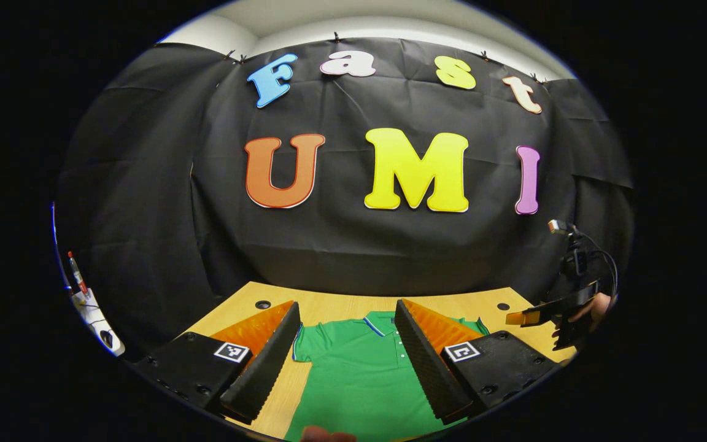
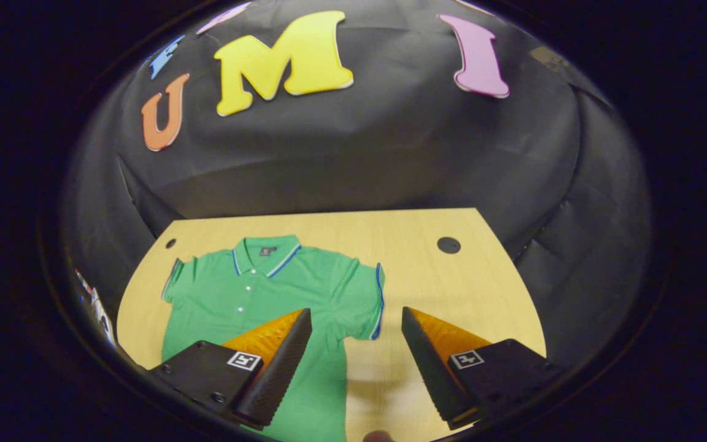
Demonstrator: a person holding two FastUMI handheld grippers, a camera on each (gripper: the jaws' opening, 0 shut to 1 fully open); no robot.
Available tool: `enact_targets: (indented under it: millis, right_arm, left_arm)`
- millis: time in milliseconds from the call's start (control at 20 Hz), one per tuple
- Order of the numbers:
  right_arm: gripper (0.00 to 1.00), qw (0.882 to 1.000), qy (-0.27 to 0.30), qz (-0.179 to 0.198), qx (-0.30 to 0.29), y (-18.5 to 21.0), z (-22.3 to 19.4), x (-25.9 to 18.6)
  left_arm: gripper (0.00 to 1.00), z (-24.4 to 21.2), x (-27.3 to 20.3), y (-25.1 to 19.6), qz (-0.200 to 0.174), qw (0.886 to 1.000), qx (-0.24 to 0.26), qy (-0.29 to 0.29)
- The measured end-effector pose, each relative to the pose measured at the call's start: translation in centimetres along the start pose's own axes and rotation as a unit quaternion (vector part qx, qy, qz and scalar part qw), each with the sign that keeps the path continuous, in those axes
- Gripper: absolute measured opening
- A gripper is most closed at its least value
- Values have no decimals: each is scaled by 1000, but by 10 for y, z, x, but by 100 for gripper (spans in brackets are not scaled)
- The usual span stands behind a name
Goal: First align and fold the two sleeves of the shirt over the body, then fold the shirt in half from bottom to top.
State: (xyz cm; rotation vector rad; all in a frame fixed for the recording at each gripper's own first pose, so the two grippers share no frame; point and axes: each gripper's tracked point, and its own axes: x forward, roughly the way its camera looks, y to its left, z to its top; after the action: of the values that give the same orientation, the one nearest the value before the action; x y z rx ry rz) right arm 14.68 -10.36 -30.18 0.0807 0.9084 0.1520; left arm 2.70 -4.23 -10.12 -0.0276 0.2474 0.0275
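A green polo shirt [image 2: 249, 294] with blue-and-white trim lies flat on the wooden table [image 2: 452, 288], collar toward the far wall, both short sleeves spread out. In the right gripper view my right gripper [image 2: 356, 322] hangs open above the shirt's right sleeve [image 2: 366, 294] and the bare table beside it. In the left gripper view my left gripper [image 1: 347, 319] is open above the shirt [image 1: 359, 374], near its collar [image 1: 381, 322]. The right gripper [image 1: 550, 313], held by a hand, shows at the right edge of that view.
The table has two round cable holes [image 2: 448, 245] [image 2: 171, 243] near its back edge. Black cloth walls close in behind and at both sides. A white object with a red pen [image 1: 86, 301] sits off the table's left side.
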Motion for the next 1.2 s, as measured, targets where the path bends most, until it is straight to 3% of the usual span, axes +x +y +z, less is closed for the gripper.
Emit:
enact_targets:
  millis: [350,800,1150,1200]
  right_arm:
    - [96,998,59,-16,-23,-22,-13,91]
    - [92,996,90,-4,21,-23,-11,147]
    - [8,994,105,-3,12,-25,-20,161]
    - [8,994,106,2,12,-25,-19,158]
  left_arm:
    - [100,-17,12,-4,11,1000,14,25]
    - [100,-32,22,-4,21,998,24,52]
    - [100,-33,24,-9,18,998,28,58]
    - [100,-32,24,-10,18,998,29,58]
